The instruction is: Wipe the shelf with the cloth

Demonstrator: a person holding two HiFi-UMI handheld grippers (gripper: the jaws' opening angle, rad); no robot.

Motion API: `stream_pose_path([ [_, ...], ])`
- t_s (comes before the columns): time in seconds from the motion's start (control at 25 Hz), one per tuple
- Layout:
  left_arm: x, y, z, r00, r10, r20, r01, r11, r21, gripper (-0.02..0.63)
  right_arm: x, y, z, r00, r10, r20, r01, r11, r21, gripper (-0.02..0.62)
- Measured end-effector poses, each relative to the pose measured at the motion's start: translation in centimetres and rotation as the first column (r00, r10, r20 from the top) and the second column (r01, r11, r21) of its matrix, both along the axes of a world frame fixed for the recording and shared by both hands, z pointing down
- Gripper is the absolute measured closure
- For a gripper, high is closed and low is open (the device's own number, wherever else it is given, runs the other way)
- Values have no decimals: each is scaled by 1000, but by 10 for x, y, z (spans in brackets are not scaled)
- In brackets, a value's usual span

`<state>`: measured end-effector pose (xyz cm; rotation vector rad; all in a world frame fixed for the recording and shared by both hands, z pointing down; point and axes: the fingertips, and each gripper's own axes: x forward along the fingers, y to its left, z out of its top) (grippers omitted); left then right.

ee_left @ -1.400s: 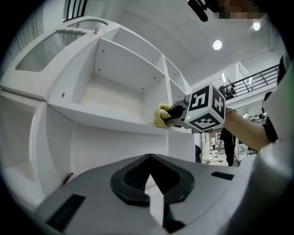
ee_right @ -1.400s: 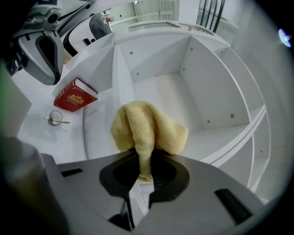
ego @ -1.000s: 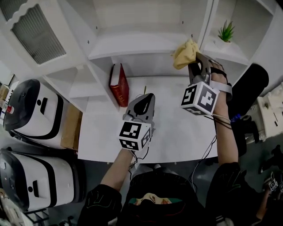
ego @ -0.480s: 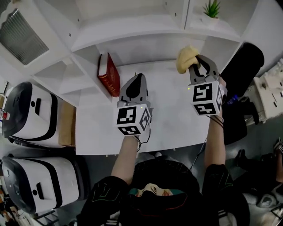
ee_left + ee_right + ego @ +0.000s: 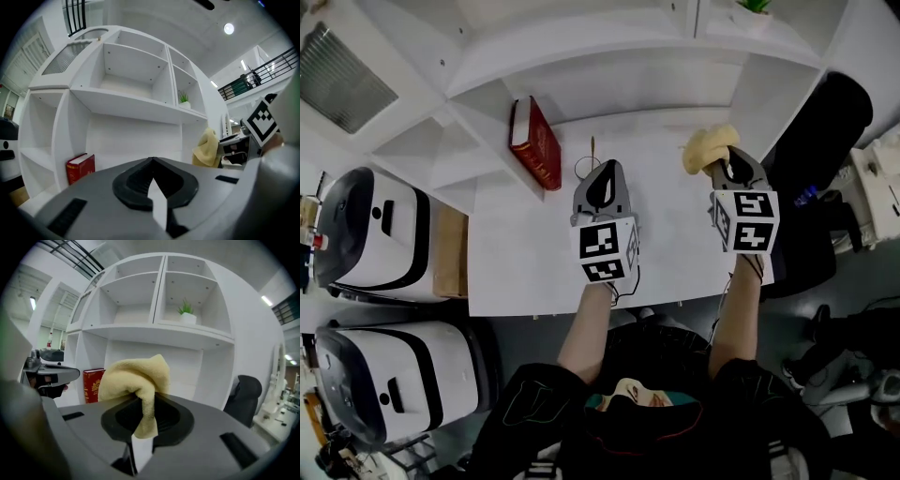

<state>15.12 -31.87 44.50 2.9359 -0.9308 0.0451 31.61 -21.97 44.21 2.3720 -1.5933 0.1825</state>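
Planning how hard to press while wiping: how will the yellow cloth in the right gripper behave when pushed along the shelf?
Probably floppy: the yellow cloth bunches and droops over the right gripper, whose jaws pinch one fold. Likely light, since that small pinch carries it. Its fuzzy surface may drag on the white shelf rather than slide.
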Motion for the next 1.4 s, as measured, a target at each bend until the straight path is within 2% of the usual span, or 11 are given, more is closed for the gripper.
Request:
stream_pose_path([
  [0.24,-4,-6,30,998,-40,53,41,999,-13,607,-12,10,50,982,-48,183,42,998,41,545],
  [0.32,-2,1,38,997,-31,65,32,999,-25,607,-15,12,63,967,-56,249,40,997,70,545],
  [0.44,8,16,45,996,-7,86,7,1000,-2,607,-19,13,82,945,-71,318,50,996,75,545],
  [0.76,18,29,52,997,-28,72,25,999,35,607,-24,13,83,977,-77,199,64,996,68,545],
  [1.16,4,16,53,994,-86,66,84,996,31,607,-26,8,66,981,-112,161,88,985,149,545],
  [1.4,4,17,54,995,-65,76,63,998,21,607,-29,4,71,992,-98,82,93,994,60,545],
])
